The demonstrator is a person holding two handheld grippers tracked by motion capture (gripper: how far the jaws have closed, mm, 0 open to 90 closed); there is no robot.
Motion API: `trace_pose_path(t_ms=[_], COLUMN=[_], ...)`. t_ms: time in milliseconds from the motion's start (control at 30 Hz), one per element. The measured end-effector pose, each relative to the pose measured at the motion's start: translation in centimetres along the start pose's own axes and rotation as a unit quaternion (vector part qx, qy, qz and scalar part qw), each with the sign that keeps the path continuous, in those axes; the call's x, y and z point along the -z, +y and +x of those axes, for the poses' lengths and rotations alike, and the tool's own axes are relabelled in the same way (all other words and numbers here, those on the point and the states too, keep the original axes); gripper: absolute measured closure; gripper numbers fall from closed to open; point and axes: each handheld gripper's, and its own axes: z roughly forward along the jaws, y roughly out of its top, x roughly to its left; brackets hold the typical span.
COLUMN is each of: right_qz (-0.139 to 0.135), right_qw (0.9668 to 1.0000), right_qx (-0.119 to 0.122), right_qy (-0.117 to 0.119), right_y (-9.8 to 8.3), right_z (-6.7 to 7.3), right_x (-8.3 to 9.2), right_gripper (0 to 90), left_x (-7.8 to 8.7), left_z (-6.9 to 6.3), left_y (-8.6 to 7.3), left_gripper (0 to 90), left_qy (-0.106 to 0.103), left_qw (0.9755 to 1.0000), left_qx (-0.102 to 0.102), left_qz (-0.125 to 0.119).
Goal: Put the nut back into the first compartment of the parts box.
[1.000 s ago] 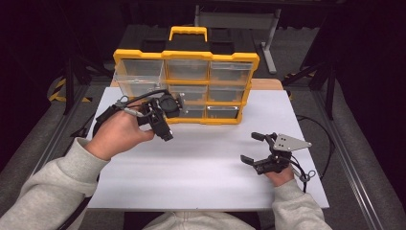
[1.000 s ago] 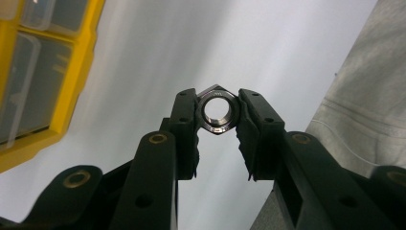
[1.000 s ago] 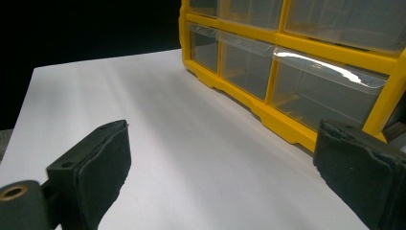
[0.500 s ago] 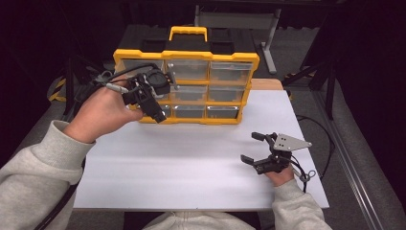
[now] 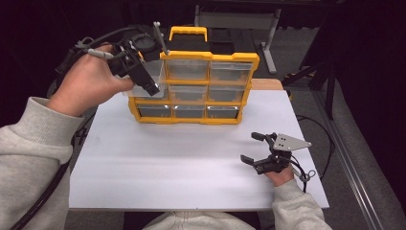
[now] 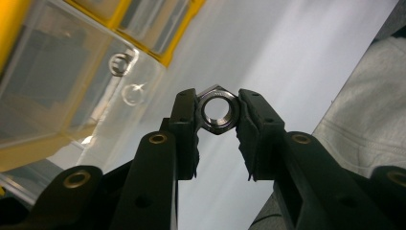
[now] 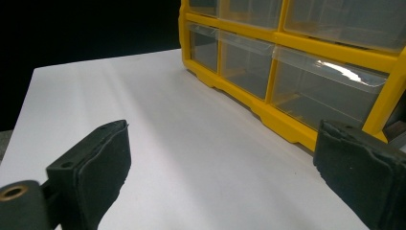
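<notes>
- Left gripper clamps a steel hex nut between its 2 black jaw pads; nut sits flat-on to the camera, threaded hole open to view, pinched on 2 opposite sides.
- High view: left gripper is raised at the upper-left corner of the yellow drawer organiser, tips pointing down beside the left column. The nut itself is too small to tell there.
- A clear drawer stands pulled out from the organiser's left column, right under the left gripper. In the left gripper view this drawer lies just beyond the nut, with 2 small ring shapes showing at its clear wall; whether parts or reflections, cannot tell.
- Organiser: 3 columns by 3 rows of clear drawers, yellow handle on top, standing upright at the far edge of the white table.
- Right gripper rests low on the table at near right, jaws spread wide, nothing between them. In its own view, both pads frame bare table, organiser ahead.
- Left hand wraps the left gripper's body; grey sleeves on both forearms.
</notes>
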Motion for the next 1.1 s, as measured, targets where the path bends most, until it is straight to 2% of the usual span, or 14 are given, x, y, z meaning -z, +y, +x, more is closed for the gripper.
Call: trace_pose_path(t_ms=[233, 400, 433, 567, 600, 633, 767, 1033, 1100], right_qz=[0.0, 0.0, 0.001, 0.001, 0.0, 0.0, 0.0, 0.0, 0.0], right_qw=[1.0, 1.0, 1.0, 1.0, 1.0, 1.0, 1.0, 1.0, 1.0], right_qx=[0.0, 0.0, 0.0, 0.0, -0.002, -0.002, -0.003, -0.002, -0.001], right_qy=[0.001, 0.001, 0.001, 0.002, 0.003, 0.003, 0.004, 0.004, 0.004], right_y=[0.0, 0.0, 0.0, 0.0, 0.0, 0.0, 0.0, 0.0, 0.0], right_z=[0.0, 0.0, 0.0, 0.0, 0.0, 0.0, 0.0, 0.0, 0.0], right_x=[0.0, 0.0, 0.0, 0.0, 0.0, 0.0, 0.0, 0.0, 0.0], right_gripper=[6.4, 6.4, 6.4, 6.4, 6.4, 6.4, 6.4, 6.4, 6.4], left_x=[1.3, 1.5, 1.4, 0.5, 0.1, 0.1, -1.2, -2.9, -3.6], left_z=[1.8, 3.7, 4.0, 5.5, 6.1, 6.1, 7.5, 8.4, 8.6], left_y=[0.2, 0.2, 0.2, 0.3, 0.3, 0.3, 0.0, -0.1, 0.0], left_gripper=[69.7, 69.6, 69.6, 69.6, 69.7, 69.6, 69.6, 69.6, 69.6], left_qy=[0.012, 0.019, 0.023, 0.029, 0.027, 0.027, 0.025, 0.023, 0.022], left_qw=[0.9994, 0.9964, 0.9958, 0.9923, 0.9905, 0.9905, 0.9854, 0.9817, 0.9801], left_qx=[0.032, 0.079, 0.086, 0.119, 0.134, 0.134, 0.169, 0.189, 0.197], left_qz=[-0.011, -0.023, -0.02, -0.014, -0.012, -0.012, -0.002, 0.007, 0.009])
